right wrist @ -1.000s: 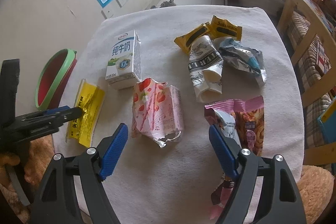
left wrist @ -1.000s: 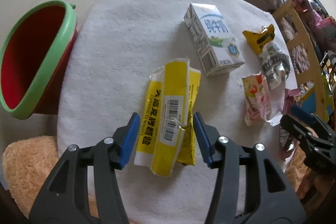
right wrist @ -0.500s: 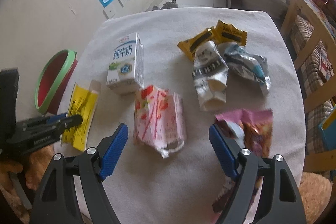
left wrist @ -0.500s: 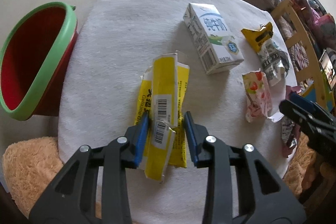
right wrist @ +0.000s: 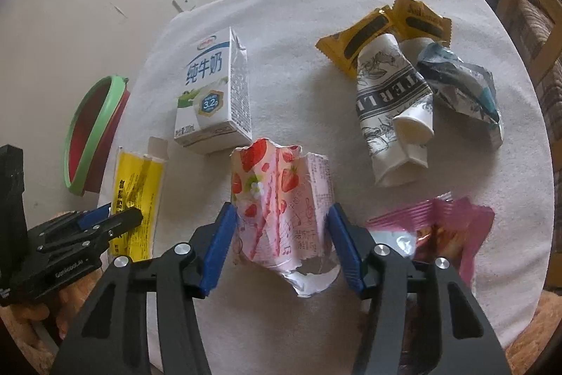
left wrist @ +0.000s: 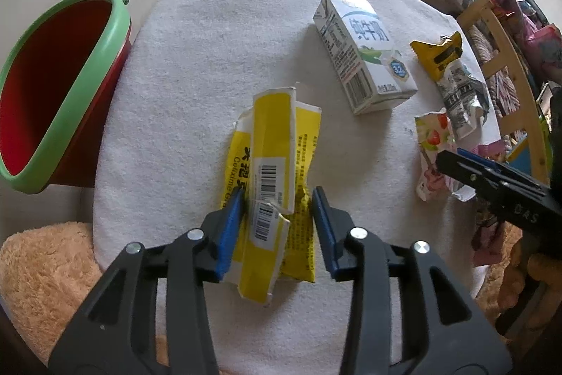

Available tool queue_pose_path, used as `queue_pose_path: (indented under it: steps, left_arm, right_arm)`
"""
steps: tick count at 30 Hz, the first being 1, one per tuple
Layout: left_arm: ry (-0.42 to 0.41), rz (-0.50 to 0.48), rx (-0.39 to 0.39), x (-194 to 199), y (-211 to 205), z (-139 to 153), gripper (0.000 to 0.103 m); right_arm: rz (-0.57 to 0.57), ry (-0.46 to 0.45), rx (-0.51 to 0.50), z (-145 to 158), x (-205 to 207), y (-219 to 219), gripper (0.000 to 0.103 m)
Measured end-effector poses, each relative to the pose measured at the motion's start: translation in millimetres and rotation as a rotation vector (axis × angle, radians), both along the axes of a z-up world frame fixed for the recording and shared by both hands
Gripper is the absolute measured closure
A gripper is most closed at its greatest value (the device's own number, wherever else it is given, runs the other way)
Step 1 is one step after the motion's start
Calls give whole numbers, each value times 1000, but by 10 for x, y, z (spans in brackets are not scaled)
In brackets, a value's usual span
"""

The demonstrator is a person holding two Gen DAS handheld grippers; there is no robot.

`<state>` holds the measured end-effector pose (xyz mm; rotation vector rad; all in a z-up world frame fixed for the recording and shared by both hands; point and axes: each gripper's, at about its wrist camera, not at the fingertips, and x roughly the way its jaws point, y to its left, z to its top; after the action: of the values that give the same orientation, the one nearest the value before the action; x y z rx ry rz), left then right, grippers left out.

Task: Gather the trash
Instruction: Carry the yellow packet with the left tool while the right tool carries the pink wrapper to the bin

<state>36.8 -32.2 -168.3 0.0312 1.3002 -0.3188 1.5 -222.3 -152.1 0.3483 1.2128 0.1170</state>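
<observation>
Bin (left wrist: 63,101) looking empty, nothing collected yet. Left tool (left wrist: 277,213) opening around yellow sachet (left wrist: 274,164); right tool (right wrist: 281,234) closing around strawberry wrapper (right wrist: 281,199) beside carton (right wrist: 214,94). Remaining litter waiting.

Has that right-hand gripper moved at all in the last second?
Yes. The right gripper has come down toward the table, its closing fingers now either side of the strawberry wrapper, below the milk carton.
</observation>
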Motion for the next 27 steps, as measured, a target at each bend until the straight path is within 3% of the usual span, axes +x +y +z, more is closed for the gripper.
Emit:
queue_pose_path:
  steps: [3, 7, 9, 12, 13, 16, 21, 25, 27]
  left_arm:
    - [1, 2, -7, 5, -5, -13, 56]
    - [-4, -14, 0, -7, -25, -15, 56]
    - [-10, -11, 7, -10, -20, -4, 66]
    - [-8, 10, -11, 6, 27, 6, 67]
    - [-10, 17, -15, 8, 43, 11, 68]
    - [-18, 21, -13, 9, 63, 24, 69]
    - [-19, 17, -14, 6, 63, 24, 68]
    - [-18, 14, -14, 3, 54, 27, 68]
    - [-20, 12, -14, 2, 51, 20, 67]
  right_arm:
    - [-3, -7, 5, 19, -29, -16, 54]
    - [2, -19, 2, 51, -74, -29, 56]
    - [-3, -33, 1, 82, -95, -22, 57]
    - [1, -46, -7, 117, -118, -2, 60]
    - [8, -47, -3, 125, -131, 2, 76]
    - [19, -36, -4, 112, -118, 19, 90]
    - [5, -35, -6, 113, -133, 19, 86]
    - [-33, -45, -8, 130, -142, -60, 54]
    - [-48, -41, -10, 134, -117, -106, 49]
